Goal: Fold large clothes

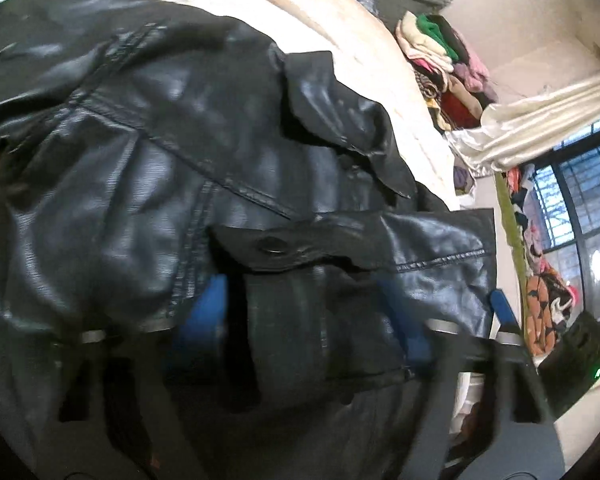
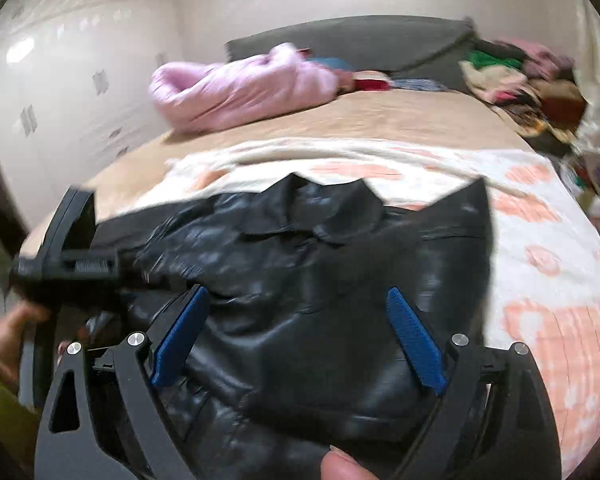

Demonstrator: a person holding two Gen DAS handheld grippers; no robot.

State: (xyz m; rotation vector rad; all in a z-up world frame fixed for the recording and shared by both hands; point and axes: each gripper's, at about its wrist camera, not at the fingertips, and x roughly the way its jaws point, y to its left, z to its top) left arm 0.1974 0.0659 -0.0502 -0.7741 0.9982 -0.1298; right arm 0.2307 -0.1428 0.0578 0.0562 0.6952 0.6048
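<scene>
A black leather jacket [image 1: 140, 160] lies spread on the bed and fills the left wrist view. My left gripper [image 1: 300, 300] points down into it. A thick fold of the jacket [image 1: 288, 332] sits between its blue pads [image 1: 204, 320], with a dark gap showing beside the left pad. In the right wrist view the jacket [image 2: 340, 260] lies collar away from me. My right gripper [image 2: 298, 340] hovers over its lower part, jaws wide open, with nothing pinched between them. The left gripper [image 2: 60, 260] shows at the jacket's left edge, held by a hand [image 2: 12, 336].
The bed carries a cream blanket with orange flowers [image 2: 540, 240]. A pink padded jacket [image 2: 240, 88] lies near the grey headboard [image 2: 360, 40]. A pile of mixed clothes [image 2: 520, 80] sits at the far right corner, next to a curtain [image 1: 540, 120] and a window [image 1: 580, 200].
</scene>
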